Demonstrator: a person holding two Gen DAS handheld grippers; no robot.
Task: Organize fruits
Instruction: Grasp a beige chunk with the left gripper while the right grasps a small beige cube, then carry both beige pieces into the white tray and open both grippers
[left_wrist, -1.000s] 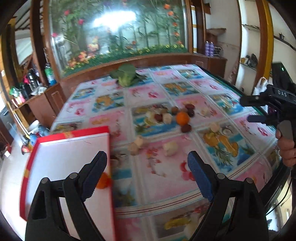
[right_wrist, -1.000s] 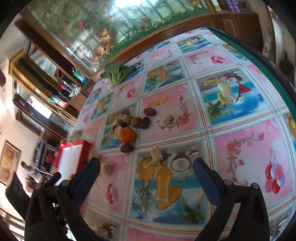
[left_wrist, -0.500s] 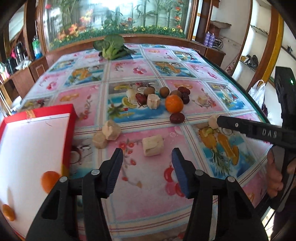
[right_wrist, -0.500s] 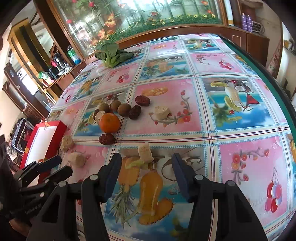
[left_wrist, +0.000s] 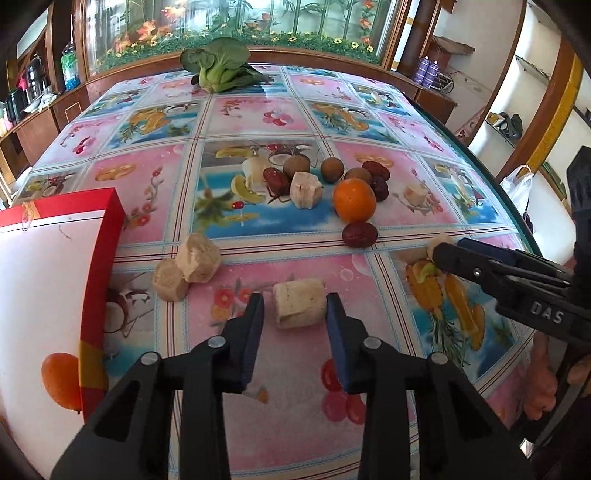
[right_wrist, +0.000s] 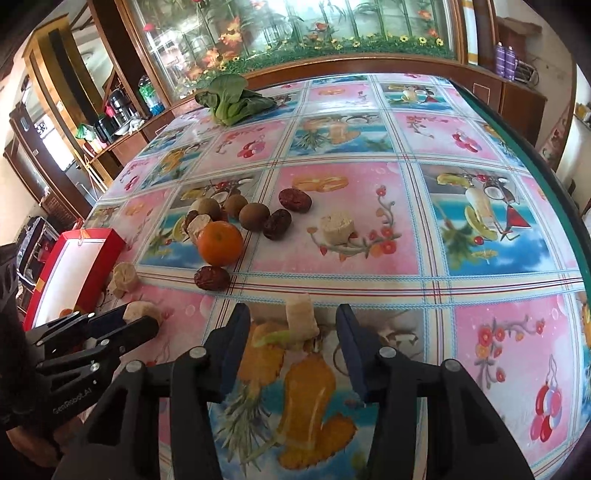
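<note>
My left gripper (left_wrist: 294, 308) is open, its jaws on either side of a pale banana chunk (left_wrist: 300, 308) lying on the tablecloth. My right gripper (right_wrist: 293, 321) is open around another pale upright chunk (right_wrist: 302, 320). An orange (left_wrist: 354, 199) sits in a cluster with dark red dates (left_wrist: 359, 234), brown round fruits (left_wrist: 332, 169) and more pale chunks (left_wrist: 305, 191). Two pale chunks (left_wrist: 186, 266) lie beside the red-rimmed white box (left_wrist: 44, 280), which holds a small orange (left_wrist: 61, 380).
A leafy green vegetable (left_wrist: 218, 66) lies at the far end of the table. The table's green edge (right_wrist: 535, 155) runs along the right. Wooden cabinets and a glass display stand behind. The right gripper shows in the left wrist view (left_wrist: 439, 254).
Both grippers have moved forward and lower toward the table and narrowed their opening, each now framing a pale chunk.
</note>
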